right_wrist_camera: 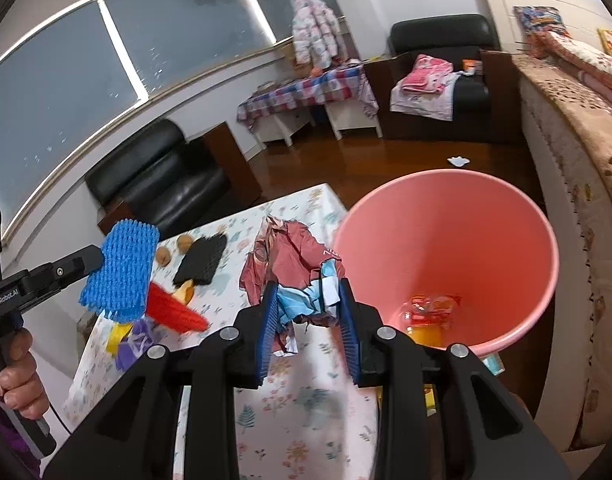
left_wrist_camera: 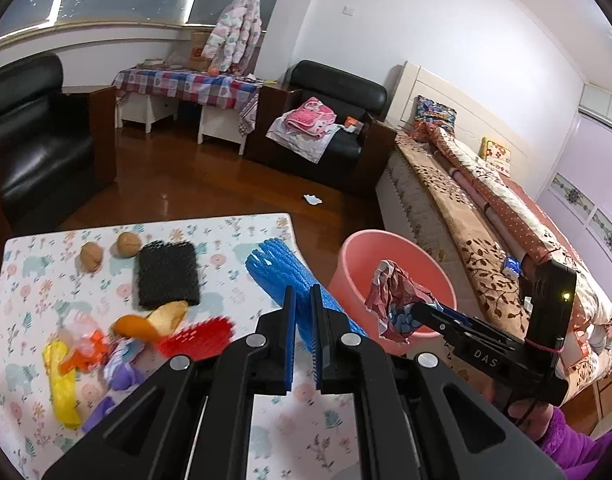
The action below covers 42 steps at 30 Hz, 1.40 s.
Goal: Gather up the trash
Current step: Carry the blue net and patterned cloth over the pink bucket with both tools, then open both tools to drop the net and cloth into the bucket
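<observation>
Right wrist: wrapper (right_wrist_camera: pixel 293 276) beside bin rim (right_wrist_camera: pixel 446 178).

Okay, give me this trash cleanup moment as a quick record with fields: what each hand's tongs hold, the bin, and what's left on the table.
left tongs: shut on blue foam net sleeve
right tongs: shut on crumpled red-and-blue wrapper, near the bin's rim
bin: pink plastic bucket, beside the table, orange-red packet at the bottom
table: floral-print cloth
left on table: two walnuts, black foam net, orange peel, red foam net, yellow and purple scraps
</observation>
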### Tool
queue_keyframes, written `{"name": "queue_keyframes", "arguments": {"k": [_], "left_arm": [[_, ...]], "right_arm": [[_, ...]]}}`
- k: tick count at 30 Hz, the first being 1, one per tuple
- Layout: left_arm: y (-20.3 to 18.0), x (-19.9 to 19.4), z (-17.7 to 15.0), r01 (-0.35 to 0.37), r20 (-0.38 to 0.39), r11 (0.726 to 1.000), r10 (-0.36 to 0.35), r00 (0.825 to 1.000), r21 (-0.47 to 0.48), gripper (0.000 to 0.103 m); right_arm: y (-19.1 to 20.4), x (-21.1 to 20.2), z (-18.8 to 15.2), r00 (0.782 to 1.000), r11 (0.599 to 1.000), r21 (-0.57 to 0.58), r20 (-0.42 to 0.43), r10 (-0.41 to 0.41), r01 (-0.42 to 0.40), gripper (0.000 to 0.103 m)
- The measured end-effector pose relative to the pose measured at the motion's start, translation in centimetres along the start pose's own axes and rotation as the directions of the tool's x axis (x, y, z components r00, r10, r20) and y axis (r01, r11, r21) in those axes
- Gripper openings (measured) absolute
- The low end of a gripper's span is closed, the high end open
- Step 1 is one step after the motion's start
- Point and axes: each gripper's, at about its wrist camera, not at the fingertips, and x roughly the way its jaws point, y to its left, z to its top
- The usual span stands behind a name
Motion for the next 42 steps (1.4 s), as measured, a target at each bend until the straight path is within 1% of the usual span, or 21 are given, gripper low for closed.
{"name": "queue_keyframes", "arguments": {"k": [3, 8, 15, 20, 25, 31, 33, 36, 38, 40, 42], "left_arm": [[-1.1, 1.1, 0.6, 0.018, 0.003, 1.0, -0.018, 1.0, 0.007, 0.006], [-3.1, 3.5, 1.3, 0.04, -0.016, 0.999, -0.039, 0.999, 0.019, 0.006], [-5.9, 7.7, 1.9, 0.081, -0.056, 0.996, -0.08, 0.995, 0.029, 0.006], [-7.6, 11.2, 1.5, 0.078, -0.101, 0.996, -0.072, 0.992, 0.052, 0.006], [-8.8, 13.9, 0.8, 0.079, -0.139, 0.995, -0.07, 0.988, 0.064, 0.006], [-9.8, 15.8, -0.1, 0.086, -0.172, 0.994, -0.072, 0.983, 0.073, 0.006], [-10.1, 16.2, -0.4, 0.084, -0.176, 0.994, -0.07, 0.982, 0.073, 0.007], [-10.2, 16.4, -0.6, 0.08, -0.169, 0.994, -0.067, 0.983, 0.07, 0.009], [-10.2, 16.3, -0.5, 0.083, -0.168, 0.994, -0.071, 0.983, 0.066, 0.015], [-10.2, 16.3, -0.5, 0.081, -0.165, 0.995, -0.07, 0.984, 0.061, 0.024], [-10.1, 16.1, -0.5, 0.08, -0.16, 0.995, -0.07, 0.985, 0.053, 0.028]], "right_arm": [[-1.2, -0.4, 0.3, 1.0, 0.999, 0.027, 0.015, -0.025, 0.024, 0.03], [-3.3, -0.9, 0.7, 0.996, 0.995, 0.065, 0.038, -0.075, 0.072, 0.03], [-6.0, -0.7, 0.6, 0.989, 0.984, 0.114, 0.035, -0.142, 0.137, 0.03], [-7.5, -0.7, 0.3, 0.981, 0.975, 0.122, 0.04, -0.191, 0.185, 0.03], [-9.0, -0.6, 0.2, 0.977, 0.969, 0.138, 0.03, -0.212, 0.206, 0.03], [-9.9, -0.1, 0.0, 0.971, 0.961, 0.149, 0.015, -0.238, 0.233, 0.031], [-10.2, 0.2, 0.1, 0.972, 0.96, 0.161, 0.006, -0.234, 0.23, 0.032], [-10.6, 0.4, 0.1, 0.977, 0.961, 0.18, -0.001, -0.213, 0.21, 0.034], [-10.8, 0.4, 0.0, 0.978, 0.961, 0.188, -0.001, -0.206, 0.203, 0.037], [-10.9, 0.4, -0.1, 0.979, 0.961, 0.191, -0.002, -0.203, 0.199, 0.039], [-11.0, 0.3, -0.2, 0.979, 0.96, 0.193, -0.002, -0.205, 0.201, 0.04]]}}
